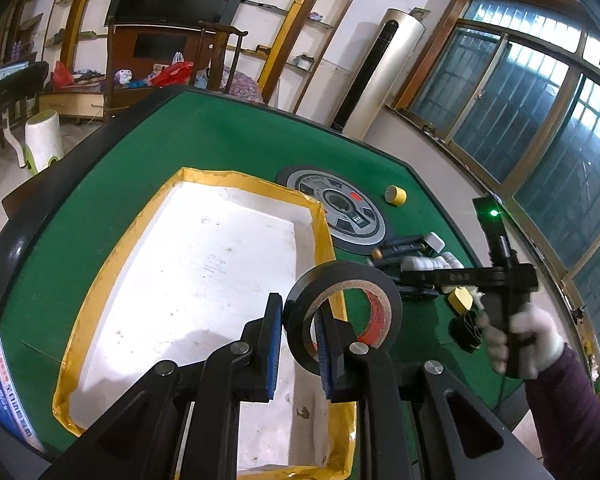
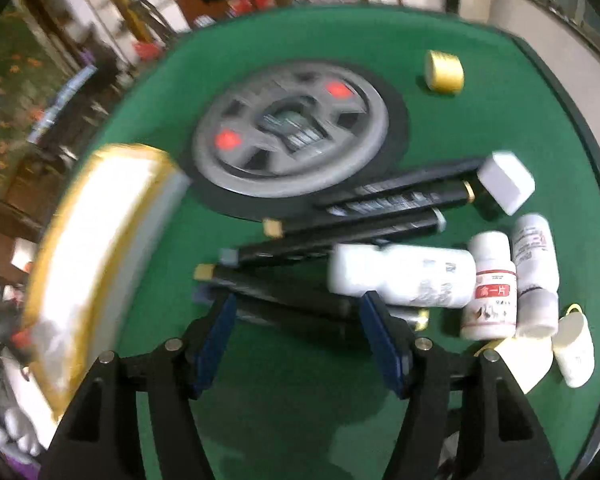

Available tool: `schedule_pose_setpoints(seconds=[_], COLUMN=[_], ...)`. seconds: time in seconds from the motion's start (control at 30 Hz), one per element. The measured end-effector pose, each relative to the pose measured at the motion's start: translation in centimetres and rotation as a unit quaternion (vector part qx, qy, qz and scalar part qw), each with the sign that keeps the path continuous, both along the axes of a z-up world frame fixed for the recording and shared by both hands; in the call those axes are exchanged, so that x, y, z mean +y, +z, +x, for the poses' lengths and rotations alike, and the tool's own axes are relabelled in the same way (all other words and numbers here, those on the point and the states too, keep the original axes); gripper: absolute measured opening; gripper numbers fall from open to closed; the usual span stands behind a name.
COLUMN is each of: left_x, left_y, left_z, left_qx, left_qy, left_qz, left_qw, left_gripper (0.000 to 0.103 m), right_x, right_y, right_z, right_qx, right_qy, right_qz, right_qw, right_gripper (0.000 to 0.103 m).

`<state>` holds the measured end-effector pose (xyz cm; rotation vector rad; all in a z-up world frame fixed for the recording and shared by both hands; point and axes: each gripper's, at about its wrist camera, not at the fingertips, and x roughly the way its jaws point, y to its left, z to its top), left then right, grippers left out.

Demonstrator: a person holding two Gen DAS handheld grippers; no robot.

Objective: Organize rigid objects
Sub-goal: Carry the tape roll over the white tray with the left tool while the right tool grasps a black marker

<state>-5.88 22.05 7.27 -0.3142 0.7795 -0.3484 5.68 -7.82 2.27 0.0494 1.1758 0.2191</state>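
Above the white foam box (image 1: 204, 280), the left gripper (image 1: 298, 344) clamps a black tape roll's (image 1: 342, 316) wall — one finger inside its cardboard core. Right gripper (image 2: 296, 332) gapes over blurred, seemingly black tubes (image 2: 300, 300) on green felt surface (image 2: 300, 400).
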Motion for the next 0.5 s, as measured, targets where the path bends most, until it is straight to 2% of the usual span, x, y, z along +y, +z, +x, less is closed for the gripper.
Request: schedule_pose_setpoints(seconds=[0.07, 0.13, 0.17, 0.33, 0.4, 0.5], left_x=[0.0, 0.1, 0.1, -0.1, -0.4, -0.7], left_y=[0.1, 0.1, 0.0, -0.4, -0.6, -0.6], left_z=[-0.1, 0.0, 0.0, 0.3, 0.4, 0.5], left_qx=[0.000, 0.001, 0.002, 0.010, 0.014, 0.017], left_qy=[0.001, 0.003, 0.004, 0.000, -0.003, -0.006], left_qz=[0.001, 0.002, 0.001, -0.003, -0.003, -0.003], left_qw=[1.0000, 1.0000, 1.0000, 0.9999, 0.9999, 0.9998], left_gripper=[0.015, 0.015, 0.015, 0.015, 0.015, 0.015], right_x=[-0.5, -1.0, -0.9, 0.1, 0.5, 1.5], right_y=[0.3, -0.6, -0.6, -1.4, -1.3, -0.4], right_z=[0.3, 0.3, -0.1, -2.3, -3.1, -4.6], right_qx=[-0.007, 0.043, 0.035, 0.084, 0.065, 0.018], right_qy=[-0.009, -0.012, -0.008, 0.040, 0.036, 0.042], right_qz=[-0.014, 0.039, 0.039, 0.096, 0.074, 0.011], right_qw=[1.000, 0.998, 0.999, 0.991, 0.994, 0.999], right_gripper=[0.066, 0.069, 0.071, 0.072, 0.072, 0.071])
